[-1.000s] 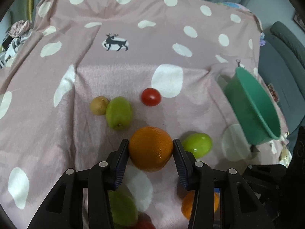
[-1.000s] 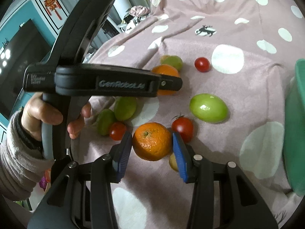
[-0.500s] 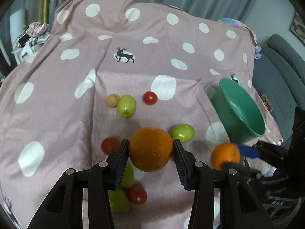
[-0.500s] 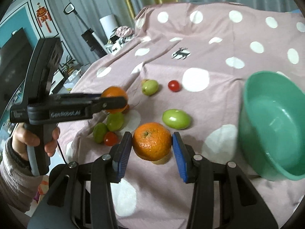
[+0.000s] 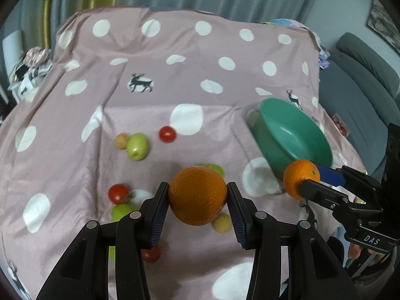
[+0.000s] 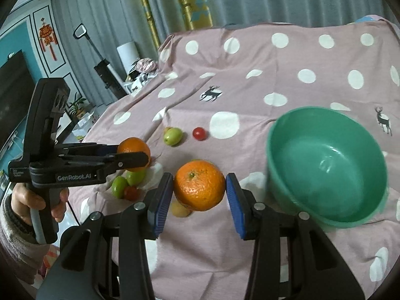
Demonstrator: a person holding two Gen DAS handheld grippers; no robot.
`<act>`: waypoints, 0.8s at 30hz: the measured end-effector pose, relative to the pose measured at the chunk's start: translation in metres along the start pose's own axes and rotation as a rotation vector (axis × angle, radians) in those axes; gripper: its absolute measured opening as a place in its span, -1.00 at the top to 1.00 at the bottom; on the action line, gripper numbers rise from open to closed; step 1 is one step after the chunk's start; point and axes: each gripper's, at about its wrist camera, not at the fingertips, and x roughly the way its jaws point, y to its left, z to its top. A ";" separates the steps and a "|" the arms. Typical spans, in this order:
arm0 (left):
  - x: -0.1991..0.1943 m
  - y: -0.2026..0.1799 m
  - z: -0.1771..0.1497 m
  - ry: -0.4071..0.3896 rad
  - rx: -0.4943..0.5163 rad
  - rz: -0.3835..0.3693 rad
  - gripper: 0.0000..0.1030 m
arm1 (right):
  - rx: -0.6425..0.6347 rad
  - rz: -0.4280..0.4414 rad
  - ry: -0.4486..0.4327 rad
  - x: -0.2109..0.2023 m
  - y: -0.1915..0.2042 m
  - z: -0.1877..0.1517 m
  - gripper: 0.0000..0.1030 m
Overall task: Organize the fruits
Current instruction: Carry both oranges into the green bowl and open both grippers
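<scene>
My left gripper (image 5: 197,200) is shut on a large orange (image 5: 197,195) and holds it in the air above the pink dotted cloth (image 5: 150,95). My right gripper (image 6: 199,195) is shut on a second orange (image 6: 199,185), also lifted, just left of the empty green bowl (image 6: 327,170). The bowl (image 5: 292,135) lies to the right in the left wrist view, with the right gripper's orange (image 5: 301,178) at its near rim. Green fruits (image 5: 137,146), red tomatoes (image 5: 167,134) and small yellow fruits (image 5: 121,140) lie on the cloth.
A grey armchair (image 5: 362,80) stands to the right of the table. Curtains (image 6: 225,0) hang behind it. A television (image 6: 12,92) and clutter stand at the left. The cloth's far half (image 6: 287,57) holds no fruit.
Both grippers have risen and pulled back with their oranges, so the cloth and fruits look farther away. The right gripper's orange now sits near the bowl's rim.
</scene>
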 end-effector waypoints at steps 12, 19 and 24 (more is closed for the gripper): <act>0.010 -0.045 0.023 -0.011 0.082 -0.041 0.10 | 0.088 -0.063 -0.075 -0.023 -0.041 -0.007 0.14; 0.028 -0.081 0.039 0.002 0.155 -0.073 0.09 | 0.130 -0.095 -0.094 -0.027 -0.062 -0.011 0.14; 0.044 -0.109 0.053 0.012 0.225 -0.073 0.09 | 0.166 -0.130 -0.112 -0.031 -0.080 -0.013 0.14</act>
